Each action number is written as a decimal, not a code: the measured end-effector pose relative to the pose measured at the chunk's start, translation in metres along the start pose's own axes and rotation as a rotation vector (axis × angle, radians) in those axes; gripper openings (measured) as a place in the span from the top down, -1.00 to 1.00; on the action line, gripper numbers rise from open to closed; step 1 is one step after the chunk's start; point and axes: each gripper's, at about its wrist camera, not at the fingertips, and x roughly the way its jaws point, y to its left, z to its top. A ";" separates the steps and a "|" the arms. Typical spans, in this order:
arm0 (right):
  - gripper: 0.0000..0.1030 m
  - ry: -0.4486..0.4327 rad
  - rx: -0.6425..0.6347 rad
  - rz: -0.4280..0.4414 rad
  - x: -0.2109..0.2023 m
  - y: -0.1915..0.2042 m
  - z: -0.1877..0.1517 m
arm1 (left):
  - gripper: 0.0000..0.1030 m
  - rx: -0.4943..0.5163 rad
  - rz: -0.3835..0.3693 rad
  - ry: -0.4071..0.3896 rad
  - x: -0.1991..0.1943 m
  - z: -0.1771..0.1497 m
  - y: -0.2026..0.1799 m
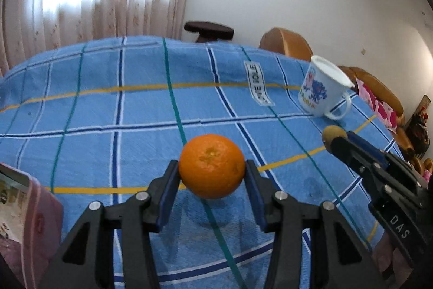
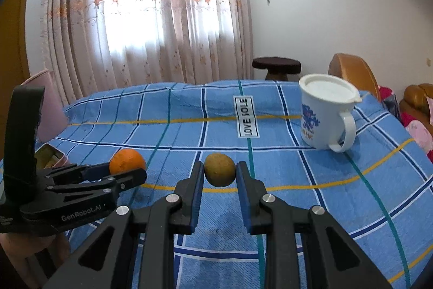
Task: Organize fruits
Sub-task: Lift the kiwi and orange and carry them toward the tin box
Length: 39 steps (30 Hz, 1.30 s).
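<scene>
Orange (image 1: 212,165) sits between the pads of your left tool (image 1: 212,172), which is pinching it across its widest part, low over the blue checked cloth on the desk (image 1: 108,104), toward the near edge. In the right wrist view the same orange (image 2: 127,160) shows at the tip of that tool, with a pink box (image 1: 29,221) at the desk's left edge. Your right tool (image 2: 219,174) is pinching a smaller brown-green fruit (image 2: 219,169), also near the near edge; its kind is hard to make out.

Expect the orange to be firm but slightly yielding, moderately heavy, with a dimpled skin that grips well. Being round, it can roll or squirt out if the pads sit off its widest line, so hold at the equator and don't squeeze hard enough to bruise it. The smaller fruit looks light and hard-skinned.

Whether either fruit rests on the cloth or is just lifted cannot be told. No bowl or basket for the fruit is in view. The lidded white mug (image 2: 326,115) near the far right corner hides its contents, and the pink box is cut off at the frame.
</scene>
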 end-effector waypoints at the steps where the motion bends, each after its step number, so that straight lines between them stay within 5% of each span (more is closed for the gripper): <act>1: 0.49 -0.009 -0.007 0.000 -0.002 0.001 0.000 | 0.04 0.006 0.003 -0.013 -0.002 0.000 -0.001; 23: 0.49 -0.149 -0.071 -0.003 -0.031 0.016 -0.005 | 0.04 0.057 0.071 -0.211 -0.045 -0.011 -0.008; 39: 0.49 -0.189 -0.102 0.003 -0.043 0.026 -0.010 | 0.04 0.104 0.093 -0.279 -0.064 -0.020 -0.016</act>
